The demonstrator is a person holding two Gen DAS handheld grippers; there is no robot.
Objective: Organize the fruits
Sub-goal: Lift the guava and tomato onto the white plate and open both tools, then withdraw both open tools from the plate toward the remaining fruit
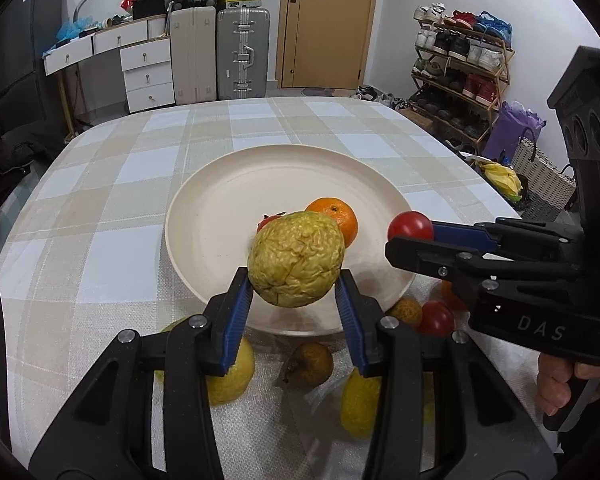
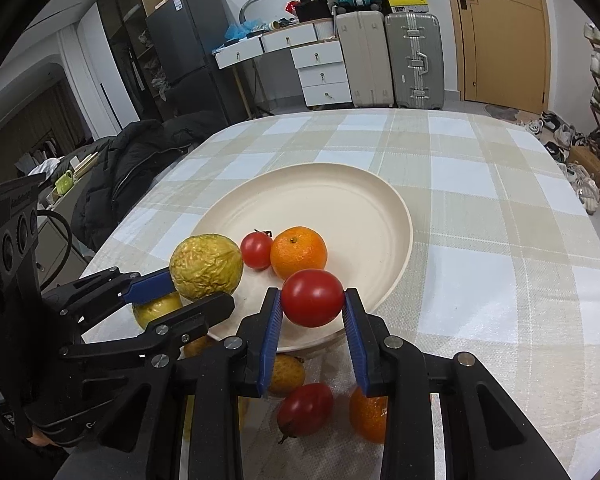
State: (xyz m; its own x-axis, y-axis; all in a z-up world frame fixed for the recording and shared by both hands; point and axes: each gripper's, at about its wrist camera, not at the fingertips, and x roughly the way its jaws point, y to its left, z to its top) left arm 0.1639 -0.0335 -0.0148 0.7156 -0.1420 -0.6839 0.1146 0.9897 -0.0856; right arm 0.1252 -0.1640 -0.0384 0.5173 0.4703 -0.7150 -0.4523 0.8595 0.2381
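The table [image 1: 100, 208] carried a checked beige-and-white cloth, and a round cream plate [image 1: 220, 200] sat toward its near edge. On the plate lay 1 orange [image 2: 299, 253] and 1 small tomato [image 2: 256, 250], touching each other, toward the plate's near side.

The left gripper [image 1: 296, 286] was clamped on a wrinkled yellow-green fruit [image 1: 296, 258], its blue pads pressed to both sides, and held it above the plate's near rim. The right gripper [image 2: 312, 302] was closed narrowly on a red tomato [image 2: 312, 297], held likewise over the near rim, just beside the orange. A hand [image 1: 560, 380] showed on the right gripper's handle.

Loose fruit remained on the cloth between the plate and the table's near edge: a second orange [image 2: 366, 416], another tomato [image 2: 305, 408], 2 brownish pears [image 1: 310, 362] and several yellow fruits [image 1: 232, 376].

Beyond the table's far edge the room held a wooden door [image 1: 328, 20], 2 upright suitcases [image 1: 242, 54], a white drawer unit [image 1: 146, 74] and a loaded shoe rack [image 1: 464, 68]. A dark refrigerator [image 2: 188, 40] and a black jacket [image 2: 128, 168] stood off the table's left edge.
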